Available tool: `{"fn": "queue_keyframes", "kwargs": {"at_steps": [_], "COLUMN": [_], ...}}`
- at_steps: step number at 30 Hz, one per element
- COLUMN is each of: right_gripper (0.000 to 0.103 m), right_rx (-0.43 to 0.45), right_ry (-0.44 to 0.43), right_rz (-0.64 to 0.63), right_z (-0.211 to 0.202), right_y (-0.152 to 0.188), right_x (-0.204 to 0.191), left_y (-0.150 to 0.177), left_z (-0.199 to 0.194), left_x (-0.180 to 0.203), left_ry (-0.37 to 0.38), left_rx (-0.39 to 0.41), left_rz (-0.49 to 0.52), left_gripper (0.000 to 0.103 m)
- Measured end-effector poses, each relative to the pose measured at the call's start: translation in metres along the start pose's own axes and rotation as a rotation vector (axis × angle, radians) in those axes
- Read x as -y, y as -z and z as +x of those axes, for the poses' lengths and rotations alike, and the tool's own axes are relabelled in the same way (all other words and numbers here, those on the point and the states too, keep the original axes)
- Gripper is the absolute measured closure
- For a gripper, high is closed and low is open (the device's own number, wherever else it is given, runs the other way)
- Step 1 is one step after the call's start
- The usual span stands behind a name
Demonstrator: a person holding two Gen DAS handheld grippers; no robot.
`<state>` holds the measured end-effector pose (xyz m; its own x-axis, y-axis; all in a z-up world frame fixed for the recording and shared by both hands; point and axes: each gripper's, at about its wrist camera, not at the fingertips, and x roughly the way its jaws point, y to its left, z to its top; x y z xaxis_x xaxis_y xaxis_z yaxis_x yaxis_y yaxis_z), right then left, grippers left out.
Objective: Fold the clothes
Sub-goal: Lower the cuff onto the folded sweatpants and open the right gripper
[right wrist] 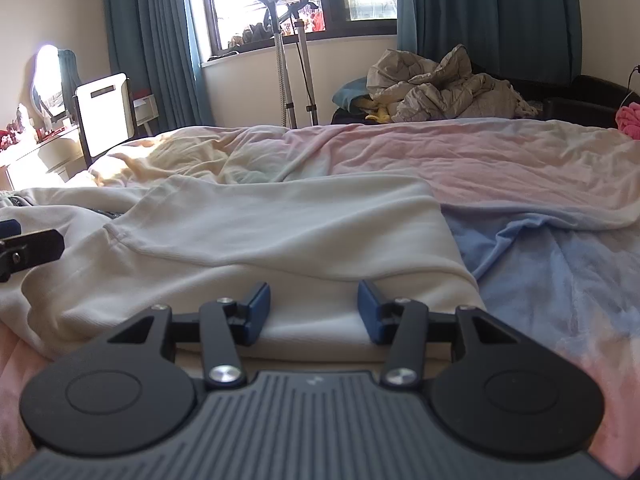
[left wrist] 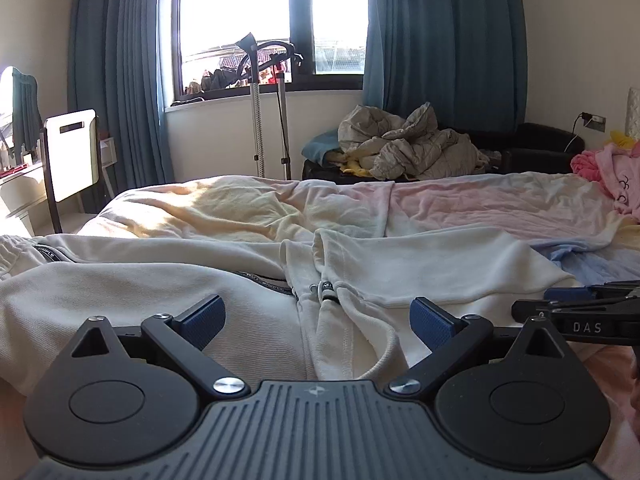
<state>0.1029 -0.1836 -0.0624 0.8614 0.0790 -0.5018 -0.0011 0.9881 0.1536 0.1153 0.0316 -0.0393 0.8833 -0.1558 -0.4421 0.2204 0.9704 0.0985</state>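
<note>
Left wrist view: left claw [left wrist: 318, 322] spread wide, low over cream hoodie [left wrist: 160, 300] on bed [left wrist: 480, 204], zipper and drawstring between its fingers. Right claw [right wrist: 313, 312] apart too, straddling the hoodie's folded edge; blue blanket [right wrist: 560, 280] to its right.

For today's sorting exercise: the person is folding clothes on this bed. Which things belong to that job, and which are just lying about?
Job:
cream hoodie
left gripper, open
right gripper, open

Lying about:
grey quilted jacket
pink plush
garment steamer stand
white chair
</note>
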Motion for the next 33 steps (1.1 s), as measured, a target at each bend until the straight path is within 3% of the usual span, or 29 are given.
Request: {"fn": "queue_keyframes", "kwargs": {"at_steps": [4,7,9,13,16,22,28,33], "right_gripper": [0.053,0.05,0.042,0.041,0.037,0.032,0.029,0.028], "right_rx": [0.055,0.144,0.189,0.104,0.038,0.003,-0.005,0.13], "right_ry": [-0.049,-0.053,-0.016,0.02,-0.068,-0.076,-0.114,-0.215], "right_rz": [0.041,0.147,0.252,0.47,0.63,0.583,0.634,0.606], "right_z": [-0.008,-0.018,-0.022,-0.009,0.003,0.008,0.009,-0.014], "right_y": [-0.003,-0.009,-0.012,-0.001,0.012,0.012,0.018,0.003], "right_x": [0.008,0.03,0.051,0.093,0.112,0.103,0.104,0.094], "left_y": [0.012,0.014,0.014,0.014,0.014,0.011,0.011,0.013], "left_z": [0.021,0.023,0.022,0.018,0.015,0.01,0.009,0.013], "left_x": [-0.005,-0.015,-0.017,-0.015,-0.013,-0.02,-0.017,-0.02], "left_ry": [-0.076,-0.051,-0.047,-0.055,-0.062,-0.052,-0.066,-0.073], "left_rx": [-0.099,-0.118,-0.122,-0.113,-0.106,-0.082,-0.085,-0.108], "left_rz": [0.003,-0.053,-0.069,-0.054,-0.04,-0.091,-0.086,-0.112], "left_gripper": [0.003,0.003,0.003,0.003,0.003,0.003,0.003,0.003]}}
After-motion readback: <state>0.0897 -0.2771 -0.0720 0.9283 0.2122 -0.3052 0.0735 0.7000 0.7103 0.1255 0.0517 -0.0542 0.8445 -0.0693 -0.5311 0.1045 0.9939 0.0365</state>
